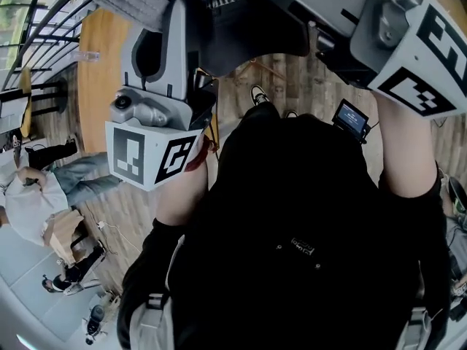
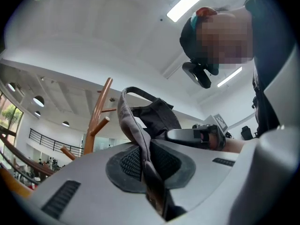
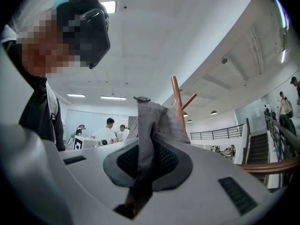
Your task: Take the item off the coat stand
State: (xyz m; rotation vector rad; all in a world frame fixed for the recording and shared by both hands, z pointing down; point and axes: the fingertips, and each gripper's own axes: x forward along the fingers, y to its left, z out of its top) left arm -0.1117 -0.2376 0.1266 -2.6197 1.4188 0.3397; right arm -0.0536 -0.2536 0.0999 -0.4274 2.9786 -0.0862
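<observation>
Both tongs are raised overhead and both are clenched on the same fabric item.

**Grip state**
- The left tongs are pinching a grey fold of the item between the ribbed dark pads.
- The right tongs are clamping another grey fold in the same way.

**Governing relation**
- The item is lying directly ahead of each pair of tongs. Its fabric is rising out of the jaws along their own axis.
- The wooden coat stand is standing beyond the item, to the left of the left tongs' grip. In the right gripper view the stand is rising behind the fabric and slightly to its right.
- Neither hand is nearer, as both are already gripping.
- Whether any part is hooked on a peg cannot be told. The coming move probably depends on drawing the item back from the stand, toward the person.

**Materials and shapes**
- The item is showing a soft, creased grey weave that is joining a black section with a thin loop.
- The stand is showing smooth, reddish-brown round poles with angled pegs.
</observation>
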